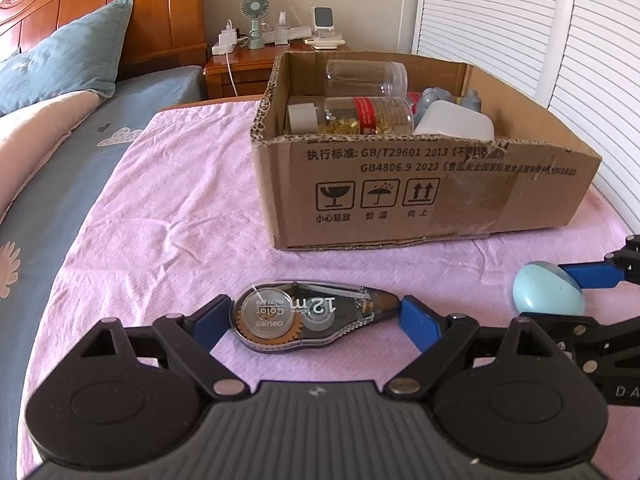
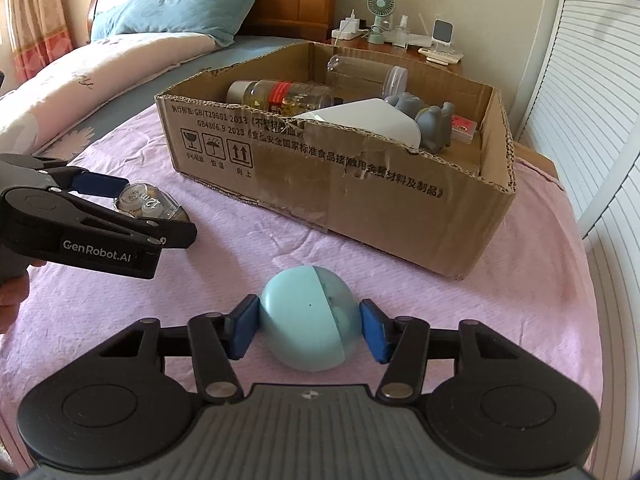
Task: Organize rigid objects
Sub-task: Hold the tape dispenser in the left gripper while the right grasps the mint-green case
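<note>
The cardboard box (image 1: 420, 200) already held bottles, a grey figure and a white case; two items remained on the pink cloth (image 1: 160, 220); the left gripper (image 1: 316, 320) pinched the tape dispenser (image 1: 308, 316), the right gripper (image 2: 308, 328) pinched the blue egg-shaped case (image 2: 304, 320), neither yet boxed.

I see a pale blue egg-shaped case (image 2: 308, 320) on the pink ribbed cloth (image 1: 168, 208), and a clear, smoky-grey tape dispenser (image 1: 312, 318) with an orange gear inside. My grippers' pads (image 2: 242, 332) are blue on black arms; the brown cardboard box (image 1: 420, 196) carries black print
</note>
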